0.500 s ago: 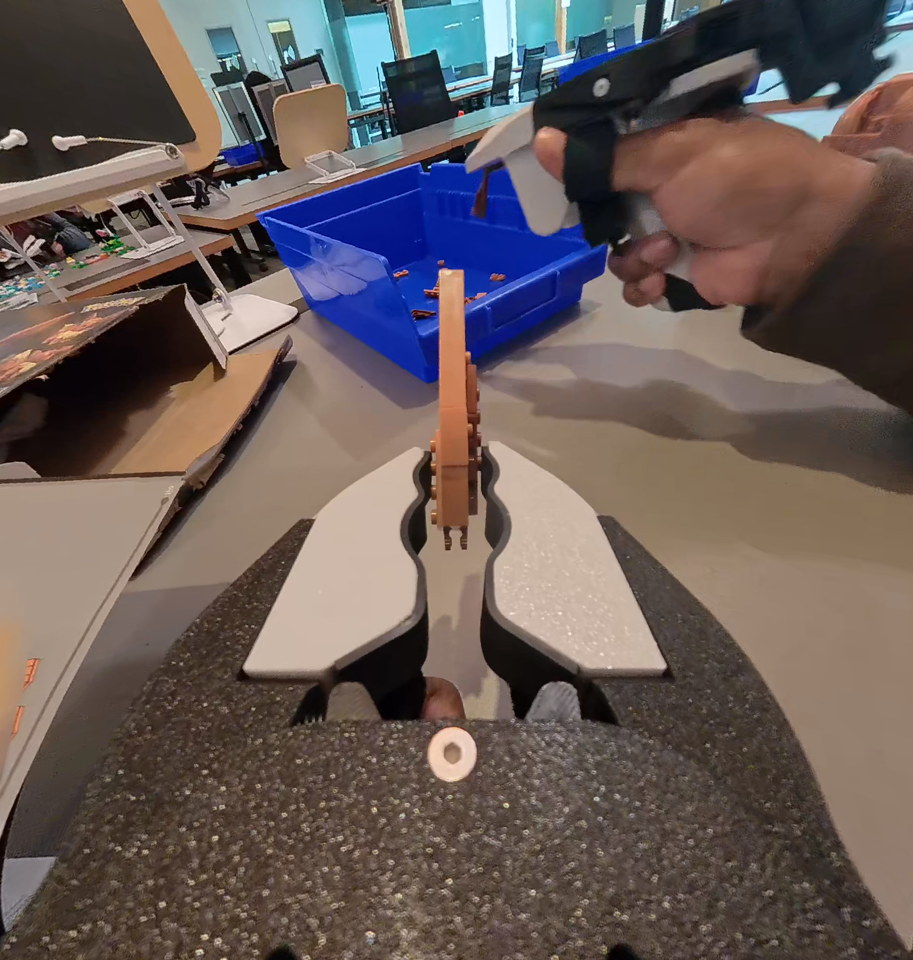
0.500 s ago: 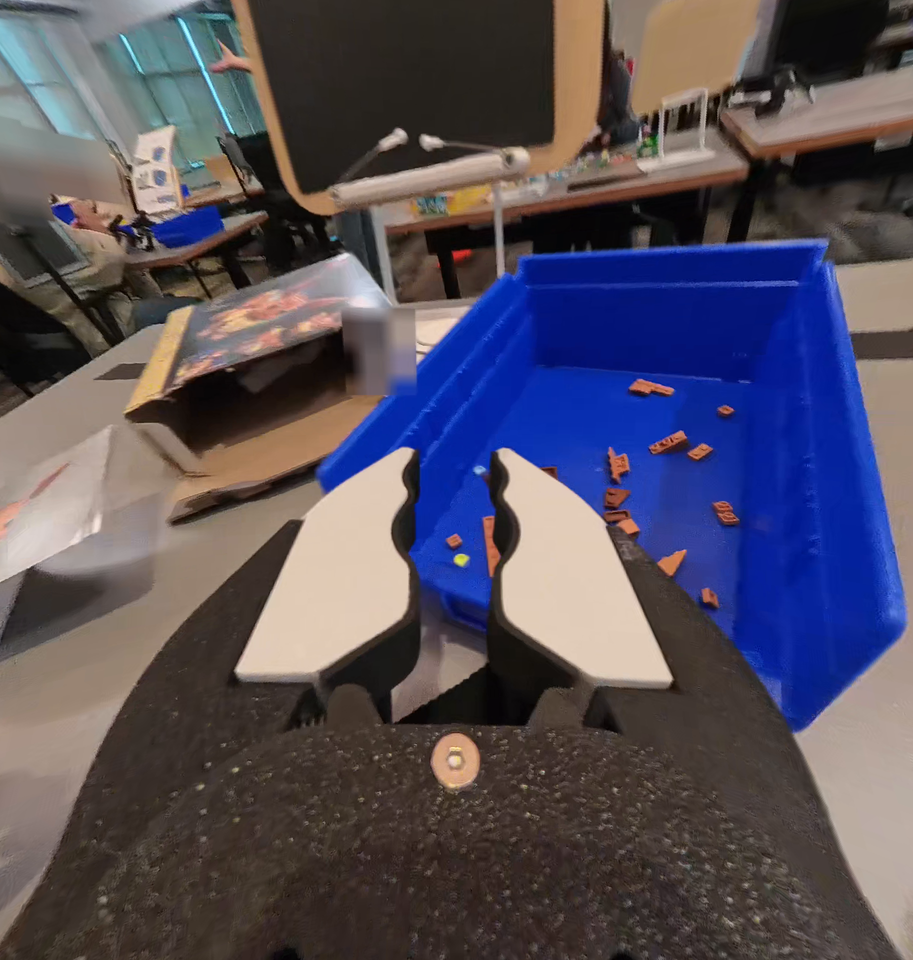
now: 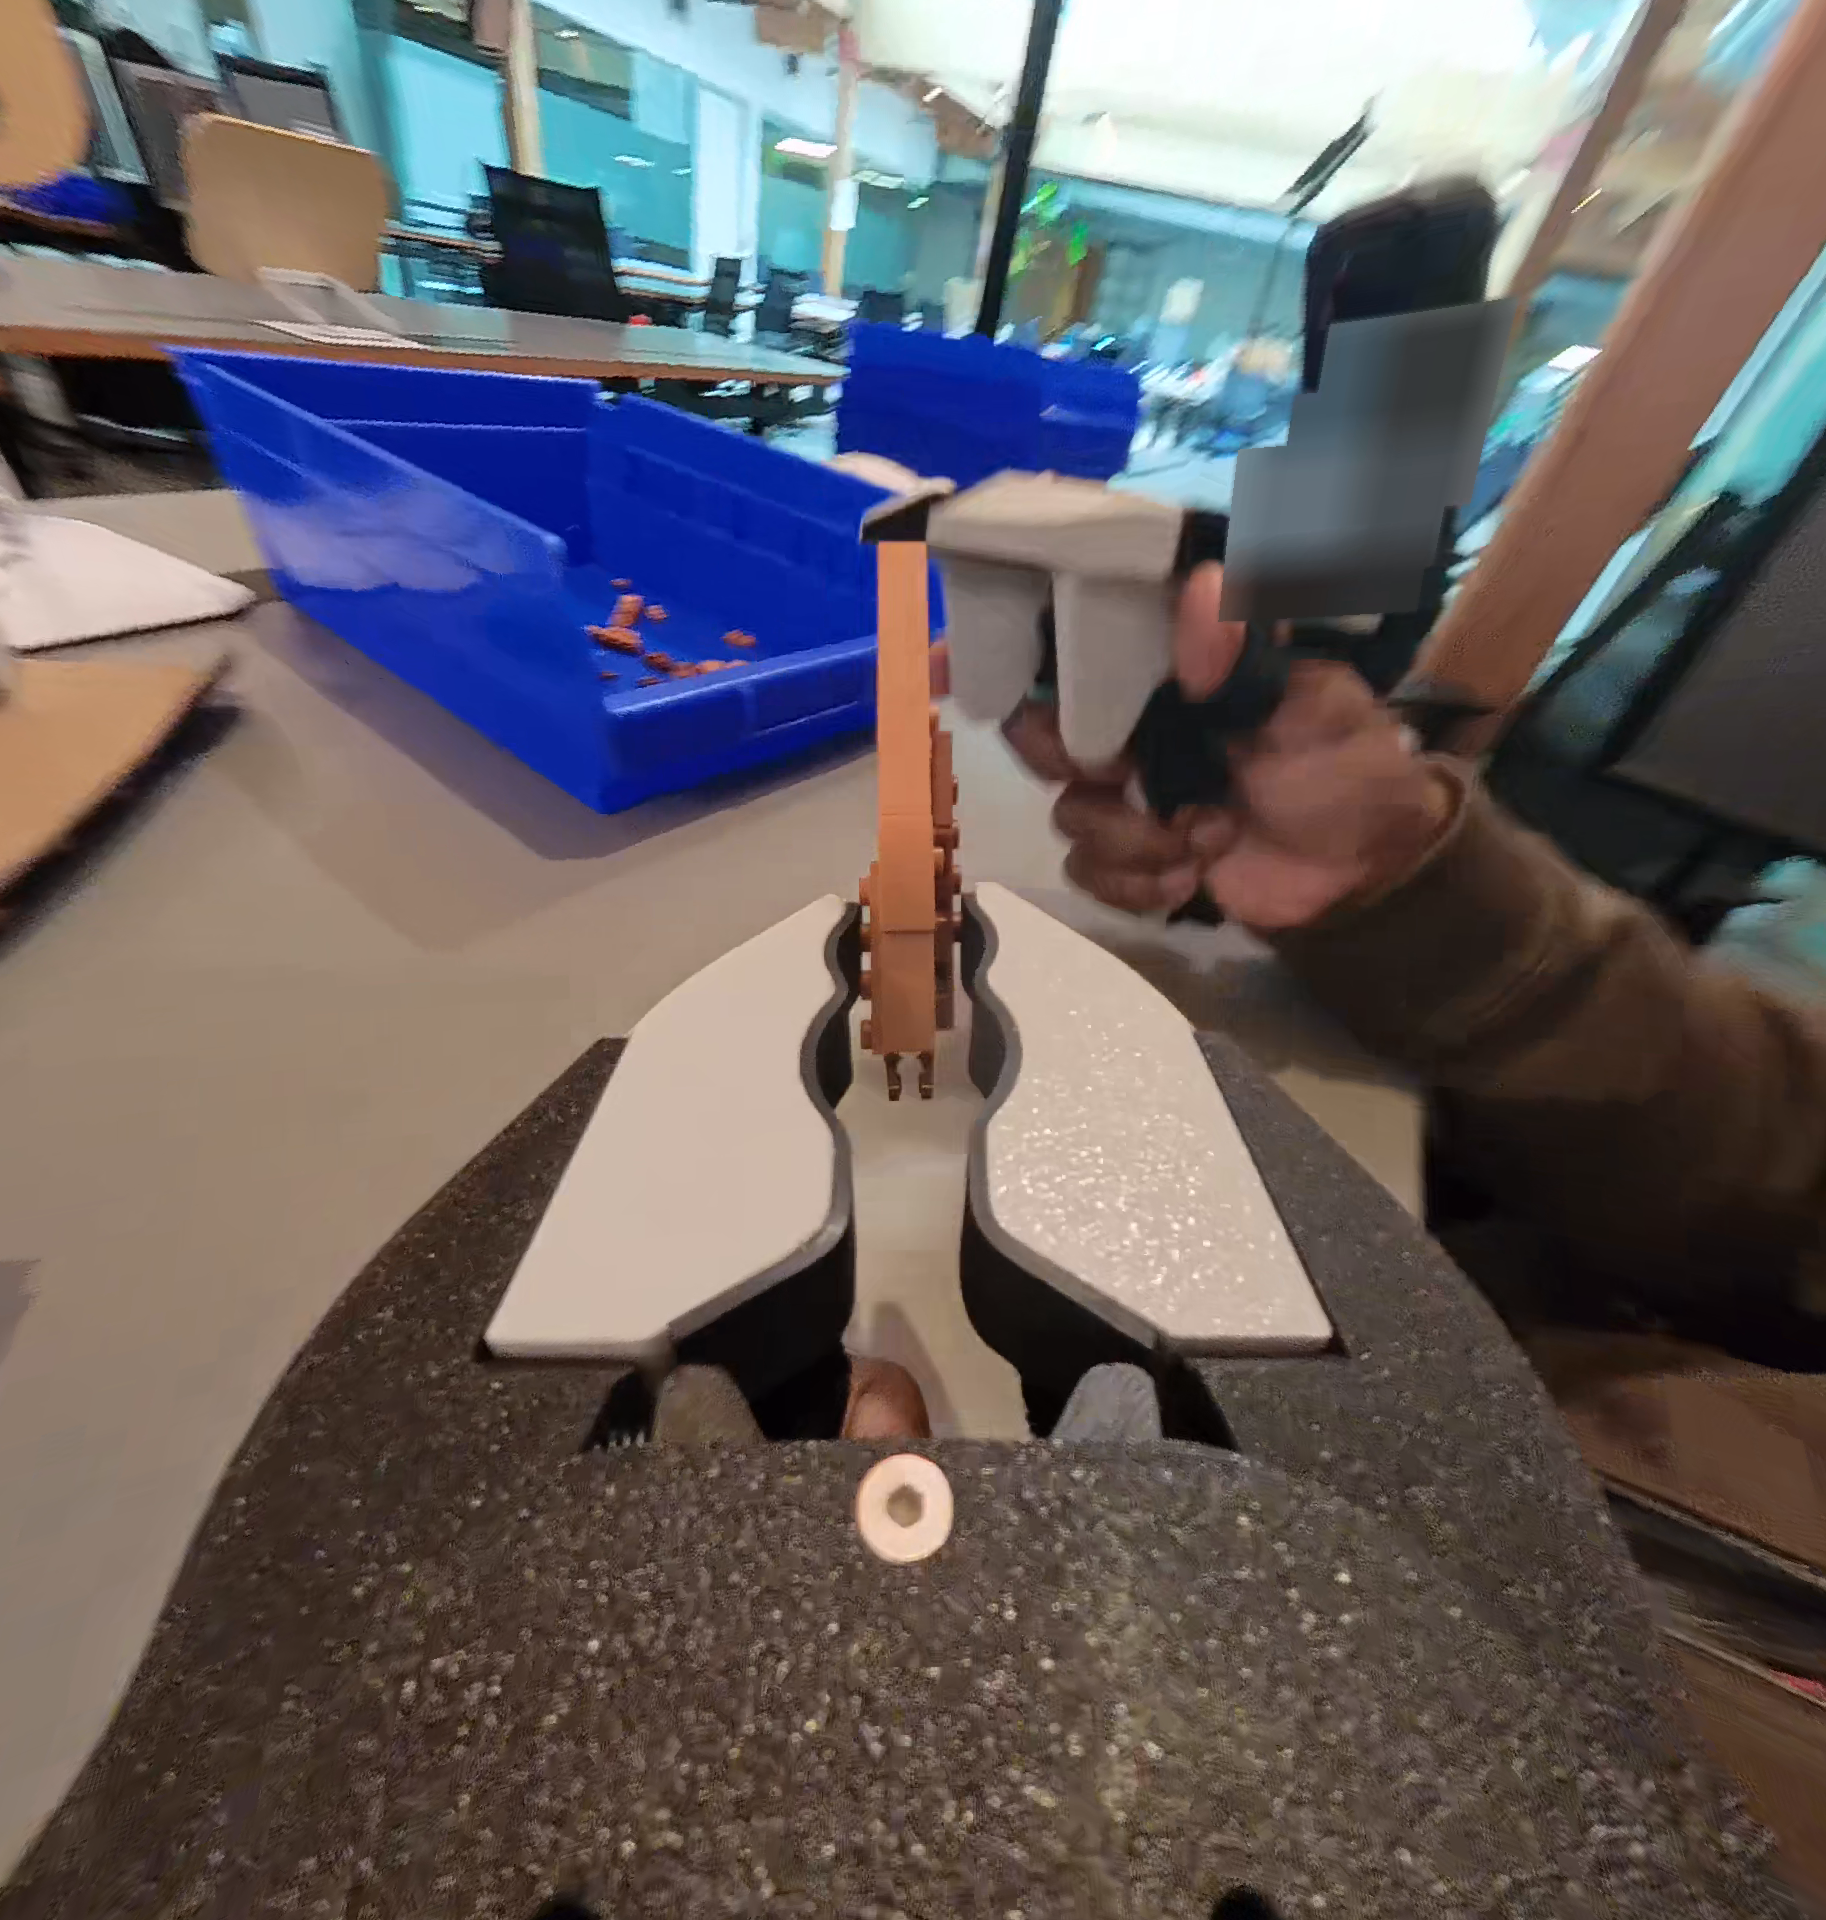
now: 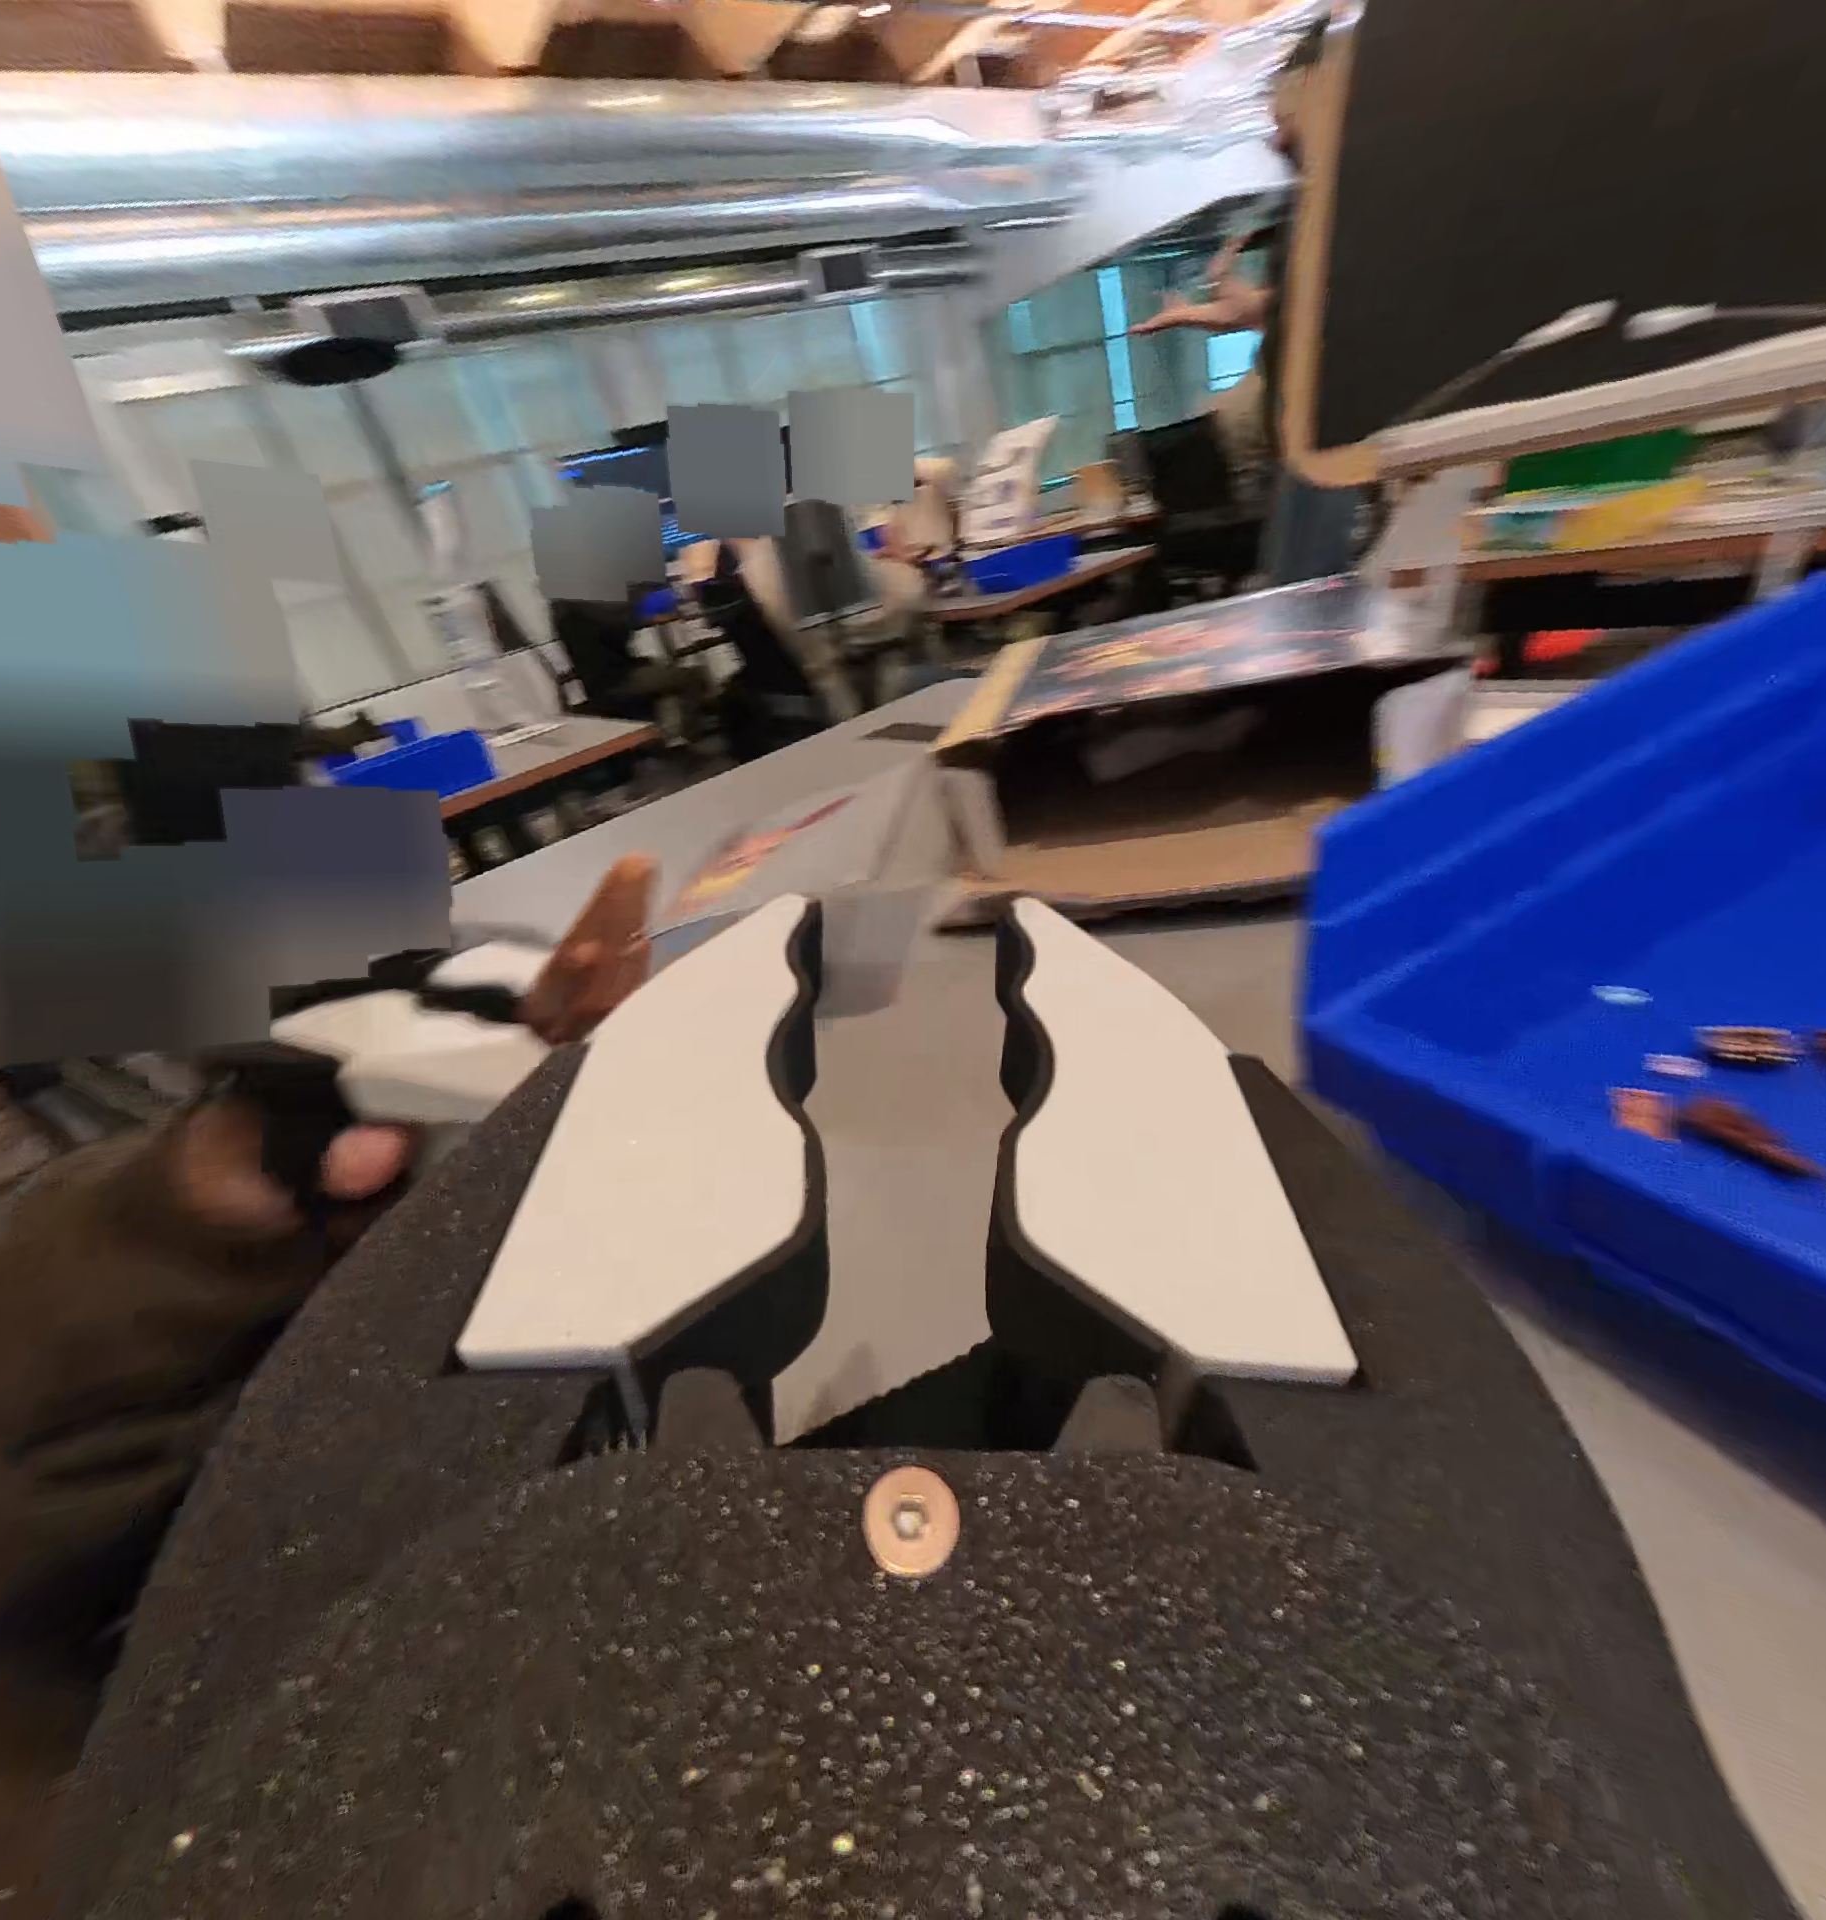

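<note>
The left tool (image 3: 909,997) grips a brown brick assembly (image 3: 907,831) at frame centre. The right tool (image 4: 904,997) gapes with nothing in it, a blue bin (image 4: 1574,935) at its right.

Left wrist view: low over grey table (image 3: 296,997), facing blue bin (image 3: 493,582), close. Right wrist view: faces across room, same bin (image 4: 1574,935) at right. Both share table, bin.

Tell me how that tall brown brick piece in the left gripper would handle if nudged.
The brown brick assembly looks stiff but jointed from small parts, so it may snap apart. The left gripper clamps only its base, so a push near the top would likely lever it. It looks light.
</note>
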A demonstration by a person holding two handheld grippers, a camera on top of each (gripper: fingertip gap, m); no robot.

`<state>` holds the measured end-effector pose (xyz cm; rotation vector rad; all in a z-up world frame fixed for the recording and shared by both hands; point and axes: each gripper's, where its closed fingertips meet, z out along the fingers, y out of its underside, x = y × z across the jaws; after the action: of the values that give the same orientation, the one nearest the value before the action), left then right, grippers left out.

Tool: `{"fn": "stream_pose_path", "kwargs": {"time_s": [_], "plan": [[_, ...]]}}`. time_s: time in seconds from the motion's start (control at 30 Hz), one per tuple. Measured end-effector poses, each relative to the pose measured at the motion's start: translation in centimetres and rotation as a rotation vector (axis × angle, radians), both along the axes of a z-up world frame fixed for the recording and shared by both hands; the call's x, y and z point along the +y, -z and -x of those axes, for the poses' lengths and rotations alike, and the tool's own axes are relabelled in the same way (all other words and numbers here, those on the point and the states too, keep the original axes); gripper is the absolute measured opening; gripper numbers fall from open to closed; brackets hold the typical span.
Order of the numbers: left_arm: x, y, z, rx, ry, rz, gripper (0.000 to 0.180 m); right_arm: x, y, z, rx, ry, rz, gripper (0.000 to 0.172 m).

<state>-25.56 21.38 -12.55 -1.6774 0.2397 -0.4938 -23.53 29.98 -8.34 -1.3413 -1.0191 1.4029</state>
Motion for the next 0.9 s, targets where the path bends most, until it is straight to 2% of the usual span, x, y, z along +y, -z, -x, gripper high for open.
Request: {"fn": "stream_pose_path", "kwargs": {"time_s": [0.13,0.27,0.6,0.7,0.9], "plan": [[-0.6,-1.0,-0.7,-0.145,0.104,-0.021,0.018,-5.4,0.9,0.8,0.002,-0.186,-0.009,0.028],[-0.8,-1.2,-1.1,-0.161,0.135,-0.028,0.018,-7.6,1.1,1.5,0.002,-0.310,0.077,0.029],[-1.3,-0.3,-3.0,-0.110,0.224,0.015,0.018,-8.0,-0.6,0.7,0.124,-0.397,0.203,0.025],[-1.4,-0.2,-3.3,-0.108,0.244,0.025,0.018,-8.4,-0.6,0.5,0.125,-0.428,0.204,0.012],[-1.4,-0.4,-3.5,-0.143,0.260,0.021,0.018,-8.4,-0.7,0.5,0.127,-0.424,0.186,0.010]]}}
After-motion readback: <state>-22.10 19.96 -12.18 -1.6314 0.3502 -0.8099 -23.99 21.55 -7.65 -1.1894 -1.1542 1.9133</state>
